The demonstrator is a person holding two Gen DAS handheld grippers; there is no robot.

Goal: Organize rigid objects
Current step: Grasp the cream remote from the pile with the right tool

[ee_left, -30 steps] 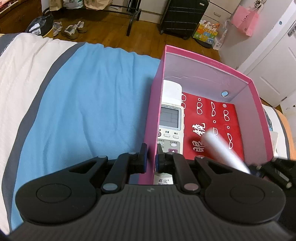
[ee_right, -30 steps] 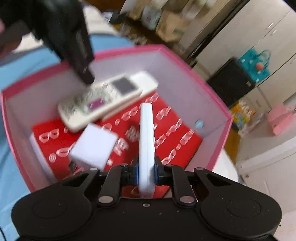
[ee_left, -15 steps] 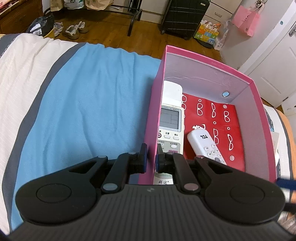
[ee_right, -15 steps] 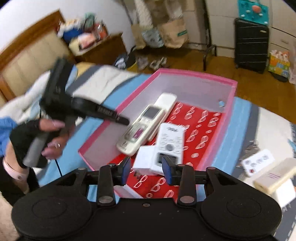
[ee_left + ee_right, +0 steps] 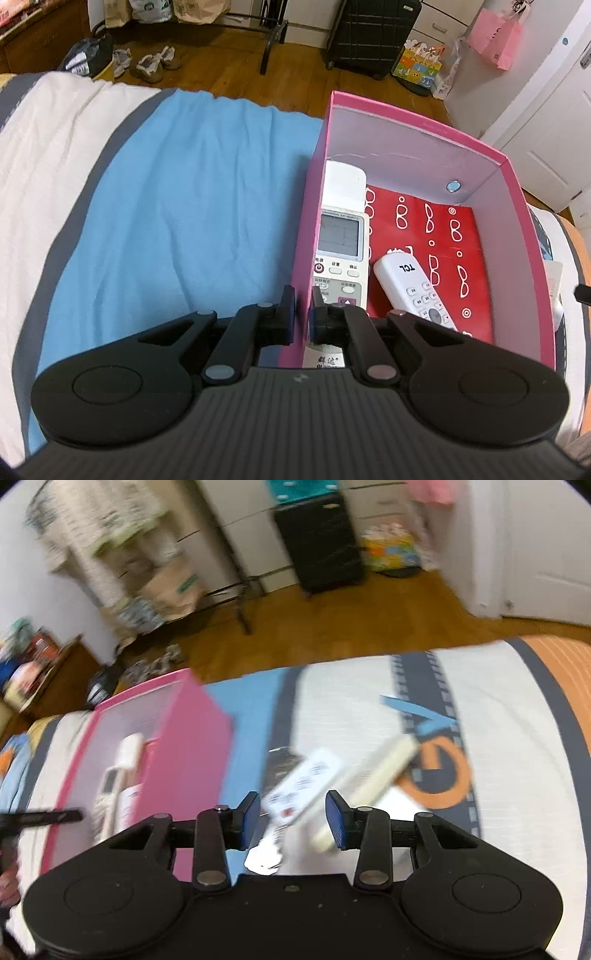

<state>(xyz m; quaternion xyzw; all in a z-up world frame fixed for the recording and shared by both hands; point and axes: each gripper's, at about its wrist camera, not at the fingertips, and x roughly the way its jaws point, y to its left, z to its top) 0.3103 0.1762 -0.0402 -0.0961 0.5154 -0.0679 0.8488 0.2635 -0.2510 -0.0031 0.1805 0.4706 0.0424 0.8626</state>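
Left gripper [image 5: 303, 312] is narrow, clamped on the near side wall of the pink box [image 5: 413, 122], which sits on the bed [image 5: 177, 206]. Right gripper [image 5: 293, 821] is wide and empty, above a white flat item [image 5: 303, 779] and a cream bar [image 5: 376, 779] lying on the bed beside the box.

Risk: the right wrist view is motion-blurred; a hurried descent could straddle both crowded items or nudge one away. Pulling on the box wall could tip the box.

Left wrist view alone shows the box contents: an air-conditioner remote [image 5: 341, 236] along the clamped wall and a TCL remote [image 5: 413, 290] on red paper [image 5: 443, 240]. Right wrist view alone shows the loose items.
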